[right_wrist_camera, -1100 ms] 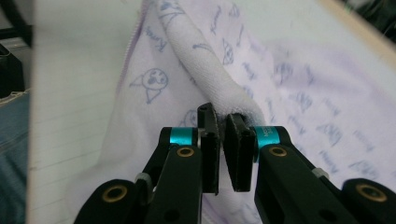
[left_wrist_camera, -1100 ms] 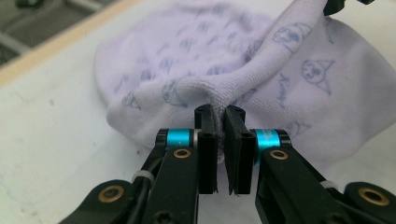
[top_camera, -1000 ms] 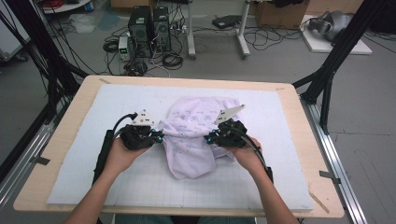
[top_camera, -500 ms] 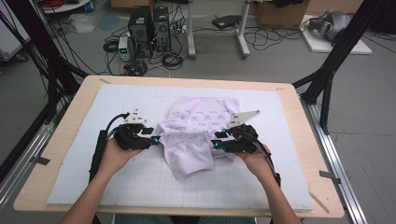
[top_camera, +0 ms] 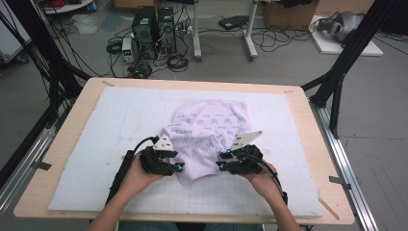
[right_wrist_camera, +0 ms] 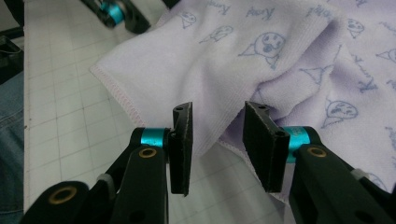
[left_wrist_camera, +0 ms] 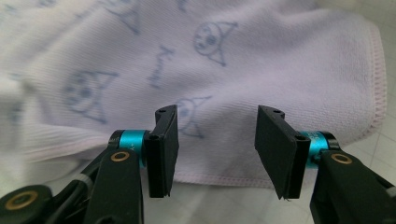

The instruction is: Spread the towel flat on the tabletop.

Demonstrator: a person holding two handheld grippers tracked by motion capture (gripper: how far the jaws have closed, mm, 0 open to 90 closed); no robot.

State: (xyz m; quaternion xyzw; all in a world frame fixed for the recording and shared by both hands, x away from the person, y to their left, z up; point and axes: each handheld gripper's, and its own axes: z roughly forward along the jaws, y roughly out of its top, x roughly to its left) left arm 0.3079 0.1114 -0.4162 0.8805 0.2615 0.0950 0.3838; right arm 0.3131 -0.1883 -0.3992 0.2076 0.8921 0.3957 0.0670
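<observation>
High view: lilac towel (top_camera: 209,134) bunched on the white mat (top_camera: 96,144), near the middle, closer to the person than a second ago. Left gripper (top_camera: 177,168) and right gripper (top_camera: 222,166) lower in frame than before, at the towel's near corners, jaw tips hidden against the cloth; contact hard to judge from here.

Left gripper view: jaws just opened, parted about halfway, nothing pinched between them. Printed towel (left_wrist_camera: 233,70) beyond the tips, its stitched hem lying flat across the gap; top and left cut off and blurred.

Right gripper view: jaws just opened, a moderate gap. Folded towel corner (right_wrist_camera: 261,60) seemingly lying under the gap, unpinched. Left gripper (right_wrist_camera: 116,14) at the top edge, cut off.
</observation>
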